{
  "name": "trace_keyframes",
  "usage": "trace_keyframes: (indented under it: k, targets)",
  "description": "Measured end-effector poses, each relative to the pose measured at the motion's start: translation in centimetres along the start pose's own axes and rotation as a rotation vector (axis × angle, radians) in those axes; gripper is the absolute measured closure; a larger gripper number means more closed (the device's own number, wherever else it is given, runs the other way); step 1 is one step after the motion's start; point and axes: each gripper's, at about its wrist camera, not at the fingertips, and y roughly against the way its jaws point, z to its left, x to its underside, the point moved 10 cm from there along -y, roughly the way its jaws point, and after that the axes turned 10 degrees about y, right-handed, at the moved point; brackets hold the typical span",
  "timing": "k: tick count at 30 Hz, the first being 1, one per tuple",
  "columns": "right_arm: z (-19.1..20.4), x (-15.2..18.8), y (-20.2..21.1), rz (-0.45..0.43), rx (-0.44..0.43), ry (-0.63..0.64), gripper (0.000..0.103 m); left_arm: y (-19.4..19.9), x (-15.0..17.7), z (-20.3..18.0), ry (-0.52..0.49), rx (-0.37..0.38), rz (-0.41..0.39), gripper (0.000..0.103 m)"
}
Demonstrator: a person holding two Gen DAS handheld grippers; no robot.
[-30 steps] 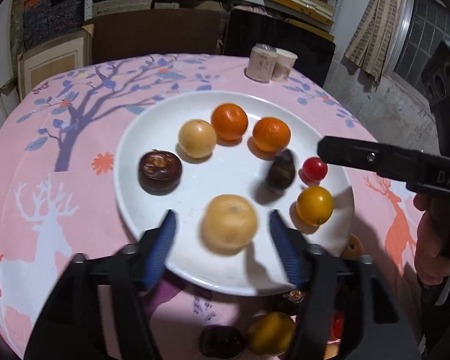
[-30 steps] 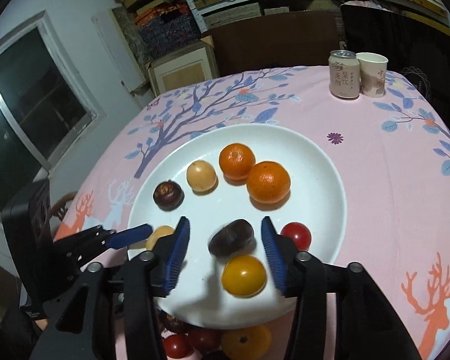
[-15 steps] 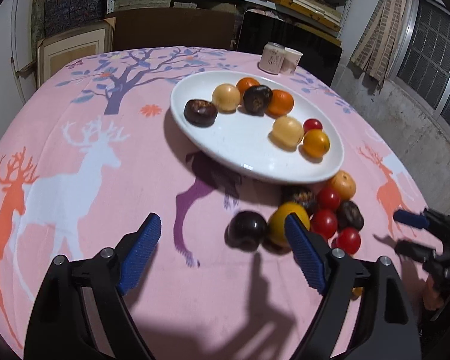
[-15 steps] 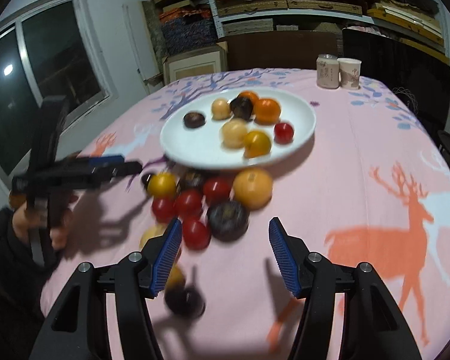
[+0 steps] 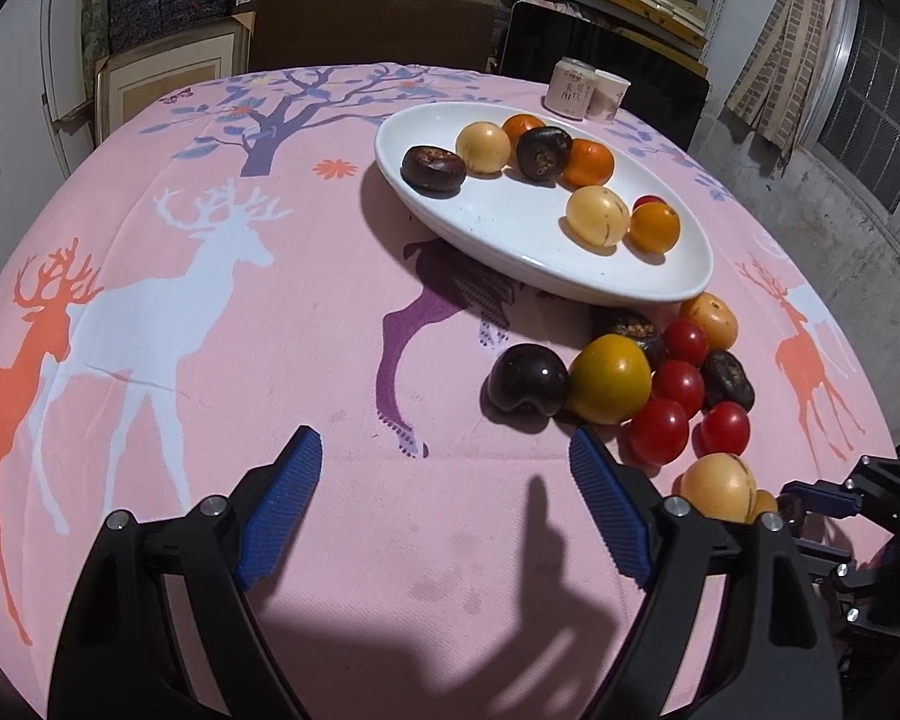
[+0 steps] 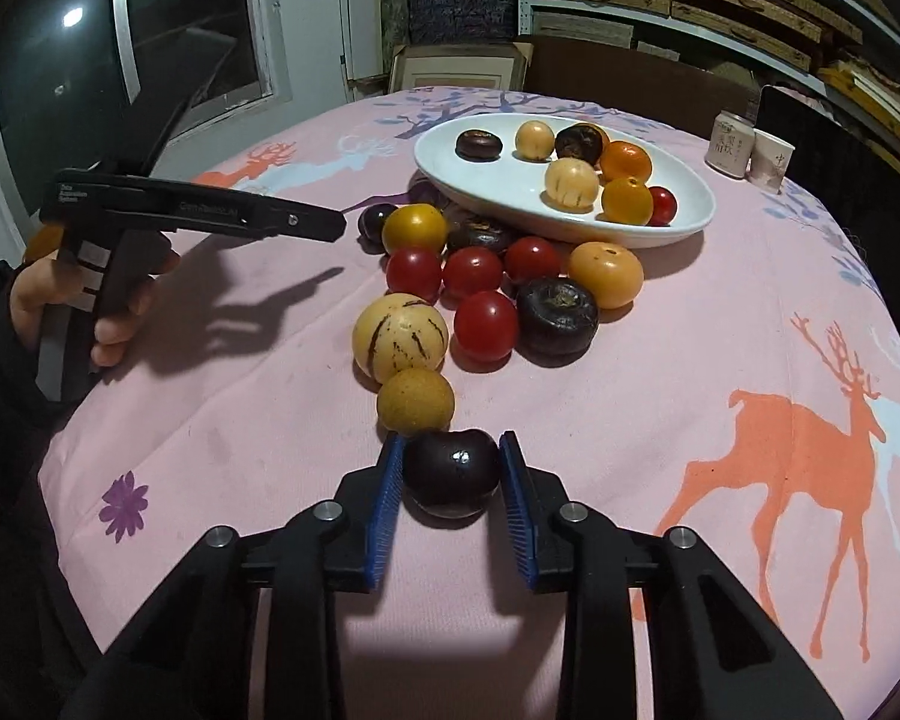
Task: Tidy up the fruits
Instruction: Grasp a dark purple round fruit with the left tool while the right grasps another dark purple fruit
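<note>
A white oval plate (image 5: 498, 234) (image 6: 450, 174) holds several fruits: oranges, pale yellow ones, dark ones and a red tomato. Loose fruits lie on the cloth in front of it, among them red tomatoes (image 6: 485, 324), a yellow tomato (image 5: 609, 378) and a striped pale melon (image 6: 399, 335). My right gripper (image 6: 451, 474) is shut on a dark plum (image 6: 451, 471) at the near end of the pile, resting on the cloth. My left gripper (image 5: 444, 504) is open and empty, over bare cloth left of the pile; it shows in the right wrist view (image 6: 330, 222).
The round table has a pink cloth (image 5: 210, 300) with deer and tree prints. A can (image 5: 570, 87) and a paper cup (image 5: 609, 96) stand behind the plate. Shelves, boxes and chairs lie beyond the far edge; a window is at the left.
Both grippers have pulled back from the plate to the table's near side. The right gripper has closed around the dark plum; the left stays open.
</note>
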Motion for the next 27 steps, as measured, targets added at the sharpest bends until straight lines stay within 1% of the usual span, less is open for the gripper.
trace_keyframes:
  k: [2, 3, 6, 7, 8, 9, 10, 13, 17, 18, 19, 24, 26, 27]
  targets:
    - [-0.3, 0.0, 0.2, -0.011, -0.01, -0.021, 0.071, -0.2, -0.1, -0.1, -0.019, -0.037, -0.01, 0.021]
    - [-0.5, 0.0, 0.4, -0.022, -0.016, -0.035, 0.071, -0.3, -0.2, 0.0, -0.036, -0.081, -0.024, 0.021]
    - [-1.1, -0.2, 0.7, -0.048, -0.024, -0.073, 0.071, -0.5, -0.9, -0.4, -0.089, -0.163, -0.062, 0.021]
    - [-1.2, -0.2, 0.8, -0.053, -0.022, -0.075, 0.071, -0.8, -1.0, -0.8, -0.115, -0.173, -0.065, 0.021]
    - [-1.1, -0.3, 0.8, -0.055, -0.021, -0.073, 0.071, -1.0, -1.1, -1.2, -0.14, -0.173, -0.066, 0.021]
    - [-1.1, -0.3, 0.8, -0.056, -0.019, -0.07, 0.071, -1.3, -1.2, -1.9, -0.177, -0.171, -0.068, 0.025]
    - [-1.1, -0.3, 0.8, -0.057, -0.019, -0.071, 0.071, -1.5, -1.3, -2.2, -0.199, -0.167, -0.067, 0.031]
    - [-1.4, -0.3, 1.1, -0.069, -0.025, -0.094, 0.071, -2.2, -1.4, -2.9, -0.225, -0.124, -0.039, 0.041]
    - [-1.9, -0.3, 1.2, -0.077, -0.041, -0.122, 0.071, -2.5, -1.4, -3.4, -0.244, -0.095, -0.031, 0.045]
    - [-1.9, -0.3, 1.1, -0.076, -0.043, -0.122, 0.071, -2.6, -1.4, -3.6, -0.245, -0.078, -0.023, 0.049]
    - [-1.8, -0.3, 1.1, -0.076, -0.042, -0.121, 0.071, -2.7, -1.3, -3.8, -0.255, -0.061, -0.016, 0.05]
    - [-1.8, -0.4, 1.1, -0.078, -0.043, -0.122, 0.071, -3.5, -1.4, -3.9, -0.265, -0.012, 0.015, 0.049]
    - [-1.9, -0.4, 1.1, -0.078, -0.043, -0.124, 0.071, -3.6, -1.7, -3.8, -0.263, -0.006, 0.012, 0.059]
    - [-1.9, -0.4, 1.1, -0.079, -0.043, -0.124, 0.071, -3.5, -1.7, -3.9, -0.263, 0.0, 0.011, 0.068]
